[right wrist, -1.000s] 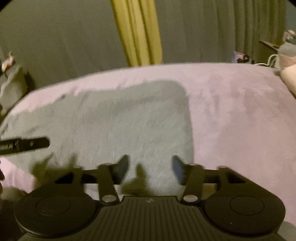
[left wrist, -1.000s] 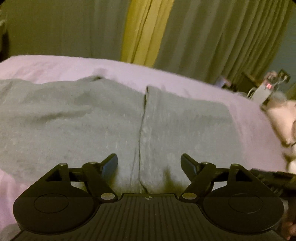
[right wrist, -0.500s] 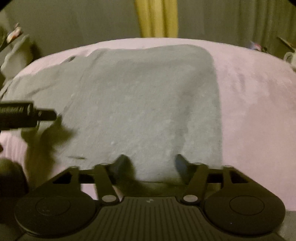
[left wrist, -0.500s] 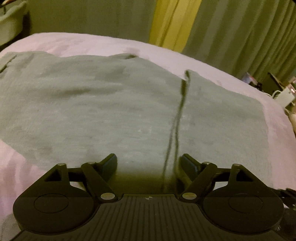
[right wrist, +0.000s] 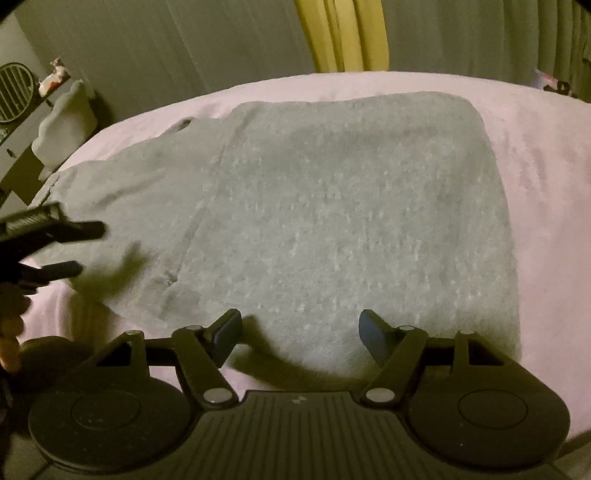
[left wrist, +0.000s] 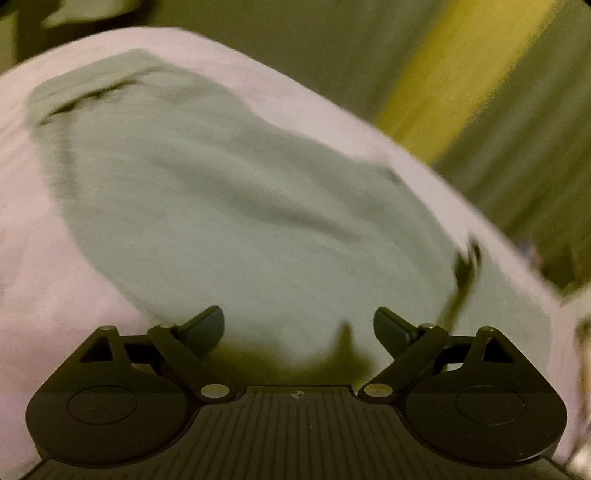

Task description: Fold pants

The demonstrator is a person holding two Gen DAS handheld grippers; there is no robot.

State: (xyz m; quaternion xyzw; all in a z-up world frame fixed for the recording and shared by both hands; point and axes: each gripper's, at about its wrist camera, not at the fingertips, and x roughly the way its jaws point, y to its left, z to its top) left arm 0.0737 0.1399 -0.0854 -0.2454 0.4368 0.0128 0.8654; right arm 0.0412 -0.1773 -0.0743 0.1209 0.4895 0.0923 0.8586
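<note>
Grey-green pants lie folded flat on a pale pink bed cover; in the blurred left wrist view the pants fill the middle. My left gripper hovers over their near edge, its jaws opening with nothing between them. It also shows at the left of the right wrist view as the left gripper. My right gripper hangs over the near edge of the folded part, jaws opening, with only cloth beneath and nothing pinched.
Grey curtains with a yellow strip hang behind the bed. A white cushion and a round vent sit at the far left. A hand shows at the left edge.
The left view has swung left along the pants and rolled, now blurred, with its jaws a little wider. The right gripper's jaws have spread apart and it has sunk slightly toward the cloth.
</note>
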